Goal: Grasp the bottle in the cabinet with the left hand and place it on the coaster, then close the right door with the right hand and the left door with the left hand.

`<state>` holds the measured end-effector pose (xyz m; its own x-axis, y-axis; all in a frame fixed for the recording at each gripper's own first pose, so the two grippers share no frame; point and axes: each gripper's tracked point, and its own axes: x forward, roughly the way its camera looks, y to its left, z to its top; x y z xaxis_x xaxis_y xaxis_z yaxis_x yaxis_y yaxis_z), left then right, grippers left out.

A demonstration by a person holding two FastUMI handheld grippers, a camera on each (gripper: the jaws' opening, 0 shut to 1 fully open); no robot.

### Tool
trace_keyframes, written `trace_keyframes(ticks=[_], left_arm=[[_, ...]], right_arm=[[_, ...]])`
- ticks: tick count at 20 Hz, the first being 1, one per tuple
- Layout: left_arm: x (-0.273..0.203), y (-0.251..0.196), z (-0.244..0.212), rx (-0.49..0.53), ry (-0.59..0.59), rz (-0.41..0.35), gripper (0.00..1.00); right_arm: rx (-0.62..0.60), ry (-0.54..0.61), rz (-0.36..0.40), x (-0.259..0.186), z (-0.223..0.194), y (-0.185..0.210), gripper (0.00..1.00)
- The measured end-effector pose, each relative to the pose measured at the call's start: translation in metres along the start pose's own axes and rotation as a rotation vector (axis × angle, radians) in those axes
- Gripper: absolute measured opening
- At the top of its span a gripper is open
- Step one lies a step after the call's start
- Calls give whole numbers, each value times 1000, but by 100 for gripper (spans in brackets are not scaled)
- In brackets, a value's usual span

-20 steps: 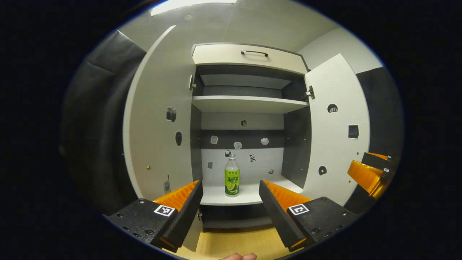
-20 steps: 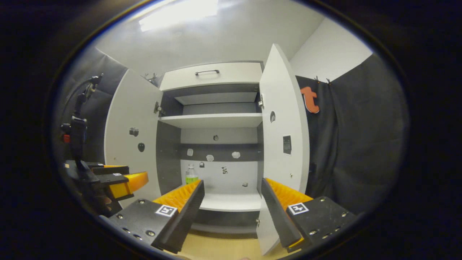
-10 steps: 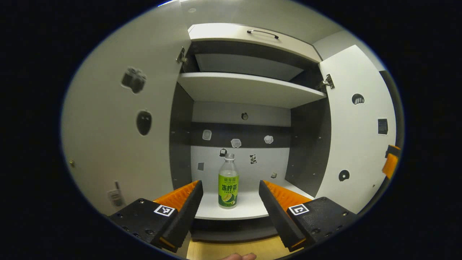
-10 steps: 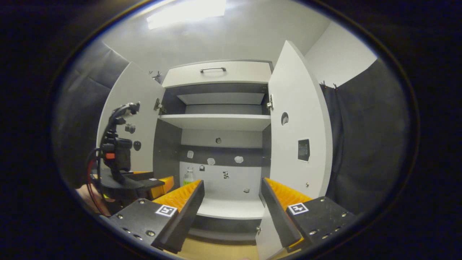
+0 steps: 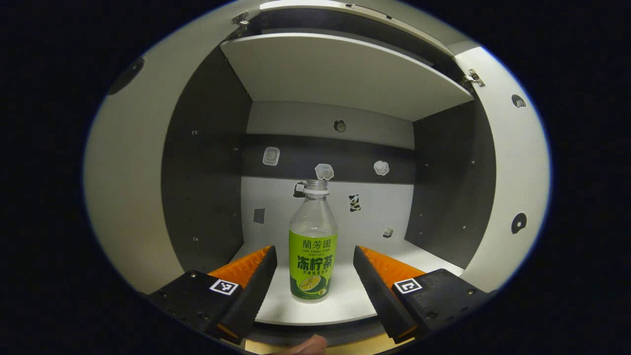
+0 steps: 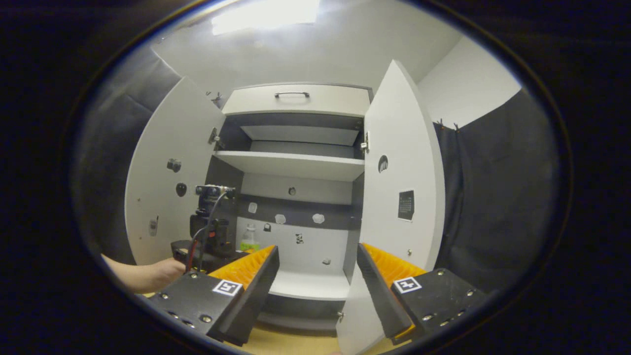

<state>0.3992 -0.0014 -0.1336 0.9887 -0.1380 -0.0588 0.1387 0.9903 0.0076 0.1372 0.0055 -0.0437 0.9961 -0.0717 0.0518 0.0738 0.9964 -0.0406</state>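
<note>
Inside the cabinet [image 5: 207, 162], the bottle [image 5: 313, 246] stands upright on the white bottom shelf [image 5: 345, 301], near that shelf's front edge and well apart from both dark side walls. Open shelf surface lies on either side of the bottle and behind it, up to the back panel with its small stickers. Above the bottle, the upper shelf [image 5: 340, 69] leaves tall free room over the cap.

The left tool [image 5: 313, 276] is released, its jaws spread wide, one on each side of the bottle with a clear gap at both; neither finger touches it. A fingertip of the person shows at the bottom of the left gripper view.

Both doors stand open: the left door [image 6: 167, 167] swung out to the left of the cabinet, the right door [image 6: 399, 197] swung out to the right, its lower edge just beside the right tool [image 6: 318, 281]. The right tool is also released, holding nothing, in front of the cabinet.

The bottle is clear plastic with a white cap, a bright green label around its lower half and pale liquid inside.
</note>
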Motion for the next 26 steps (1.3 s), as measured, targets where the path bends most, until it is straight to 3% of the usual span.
trace_keyframes(ticks=[10, 11, 12, 18, 21, 26], left_arm=[[54, 2, -10, 56, 17, 10, 98], [52, -3, -8, 56, 25, -10, 95], [49, -5, -10, 58, 33, -20, 80], [-2, -12, 18, 30, -6, -33, 80], [-39, -23, 29, 14, -6, -73, 80], [-107, -26, 41, 0, -28, -64, 80]], right_arm=[[13, 105, -43, -21, -27, -12, 96], [24, 106, -43, -22, -25, -12, 94], [33, 105, -42, -23, -24, -11, 96], [42, 98, -13, -40, -16, -8, 94], [66, 90, 0, -54, -10, -6, 94], [107, 69, 28, -81, 3, -1, 96]])
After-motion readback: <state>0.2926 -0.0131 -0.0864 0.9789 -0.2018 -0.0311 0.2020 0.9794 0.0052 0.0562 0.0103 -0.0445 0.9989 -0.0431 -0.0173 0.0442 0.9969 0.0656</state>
